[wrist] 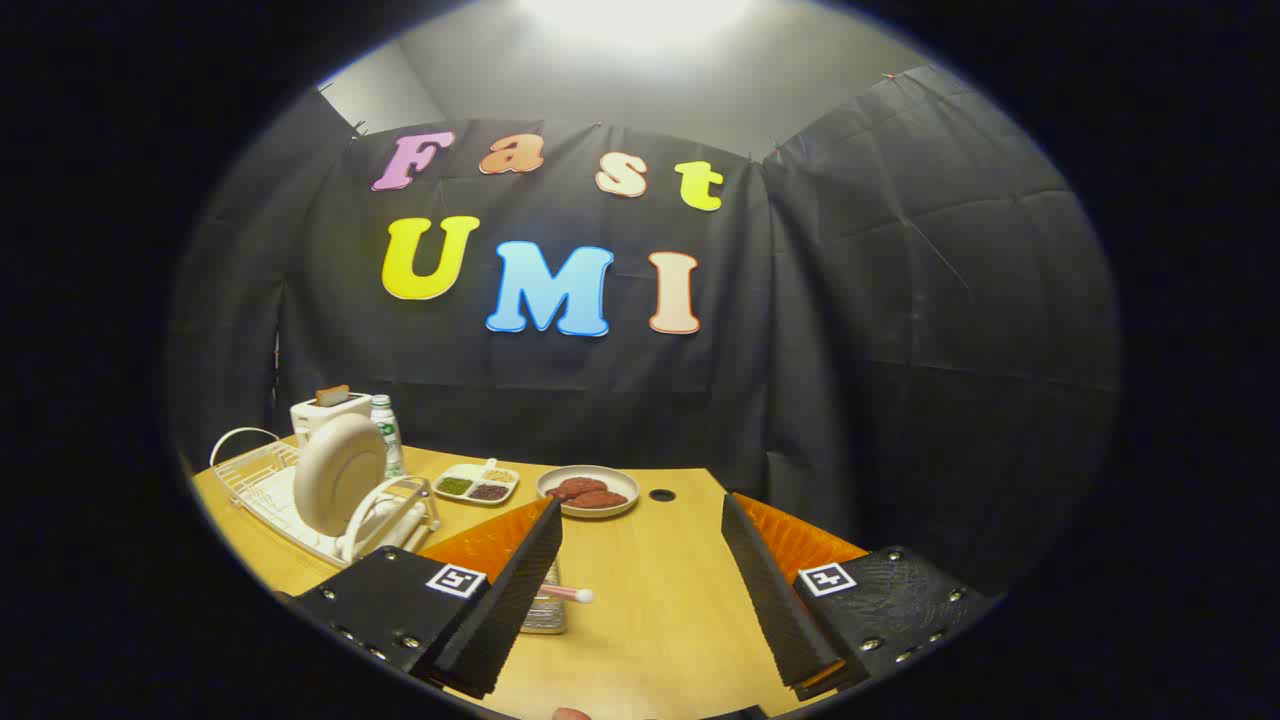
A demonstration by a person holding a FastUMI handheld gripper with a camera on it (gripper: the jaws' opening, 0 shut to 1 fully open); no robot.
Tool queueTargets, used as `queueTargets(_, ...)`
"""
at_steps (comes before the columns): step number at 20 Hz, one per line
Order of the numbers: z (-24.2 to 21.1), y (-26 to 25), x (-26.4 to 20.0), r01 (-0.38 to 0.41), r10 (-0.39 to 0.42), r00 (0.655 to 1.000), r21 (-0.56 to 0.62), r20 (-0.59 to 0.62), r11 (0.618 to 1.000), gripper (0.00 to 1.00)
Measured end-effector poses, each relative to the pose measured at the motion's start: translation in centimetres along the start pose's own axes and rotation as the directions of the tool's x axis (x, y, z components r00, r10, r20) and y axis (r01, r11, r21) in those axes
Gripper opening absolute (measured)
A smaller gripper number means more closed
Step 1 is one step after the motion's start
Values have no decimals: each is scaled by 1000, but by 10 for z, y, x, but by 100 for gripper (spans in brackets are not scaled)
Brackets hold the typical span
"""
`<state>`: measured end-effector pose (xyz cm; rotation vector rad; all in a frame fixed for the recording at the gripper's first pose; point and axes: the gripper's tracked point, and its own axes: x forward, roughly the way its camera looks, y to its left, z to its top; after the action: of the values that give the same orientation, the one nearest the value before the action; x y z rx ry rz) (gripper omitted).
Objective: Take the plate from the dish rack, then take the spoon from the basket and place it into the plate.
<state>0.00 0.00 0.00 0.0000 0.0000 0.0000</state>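
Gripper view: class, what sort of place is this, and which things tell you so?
Probably a staged kitchen table set up in a cloth-walled booth: a dish rack holding an upright plate, a toaster behind it, and a dish of food on the wooden table. The gripper hangs open above it.

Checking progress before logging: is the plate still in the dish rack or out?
In. The plate stands on edge in the dish rack; the open gripper holds nothing.

The jaws of the gripper [640, 520] stand apart above the table [650, 600]; a plate [338, 473] stands in the dish rack [262, 478].
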Motion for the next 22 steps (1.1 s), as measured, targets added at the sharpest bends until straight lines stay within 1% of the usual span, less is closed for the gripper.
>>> queueTargets(3,4,57,-3,-86,86,996,18,-36,996,98)
queueTargets(6,13,116,2,-171,173,983,33,-58,985,98)
queueTargets(9,27,167,12,-228,231,971,41,-62,973,98)
queueTargets(12,36,209,29,-240,242,967,42,-83,970,97)
queueTargets(15,38,239,45,-231,233,964,34,-123,972,88)
queueTargets(22,17,275,77,-195,180,952,-35,-249,980,88)
